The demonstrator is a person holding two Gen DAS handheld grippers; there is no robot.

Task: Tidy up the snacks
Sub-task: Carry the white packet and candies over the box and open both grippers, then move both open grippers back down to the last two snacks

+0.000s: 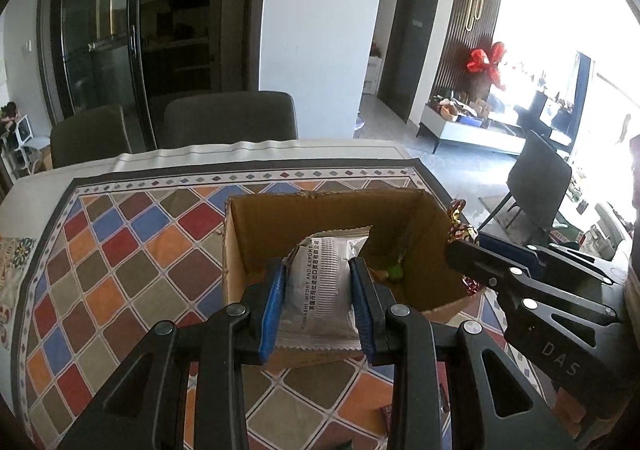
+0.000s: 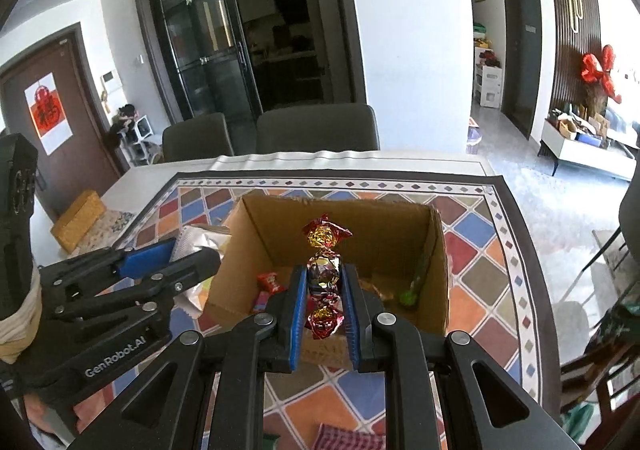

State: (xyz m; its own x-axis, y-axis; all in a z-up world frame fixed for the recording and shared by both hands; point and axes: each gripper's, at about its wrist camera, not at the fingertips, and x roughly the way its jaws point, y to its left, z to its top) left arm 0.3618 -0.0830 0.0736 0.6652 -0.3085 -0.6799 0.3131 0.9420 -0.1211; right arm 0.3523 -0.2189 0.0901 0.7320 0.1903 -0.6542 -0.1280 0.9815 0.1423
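1. The left hand-held gripper (image 1: 318, 290) pinches a silver snack packet (image 1: 322, 286) between its blue pads, held above the near edge of an open cardboard box (image 1: 320, 205).
2. The right hand-held gripper (image 2: 323, 294) is pressed tight on a string of red and gold foil candies (image 2: 325, 274), above the same box.
3. The box sits on a counter under a diamond-patterned cloth (image 1: 120, 250); a few small snacks lie inside the box.

Bench (image 2: 460, 163) has a cloth w/ colored squares (image 1: 120, 250). 2 gray chairs (image 1: 230, 115) behind bench. Dark glass doors (image 1: 100, 33) behind chairs. Red bow (image 1: 486, 63) on wall, far right of bench. Brown door (image 2: 48, 109) far left.
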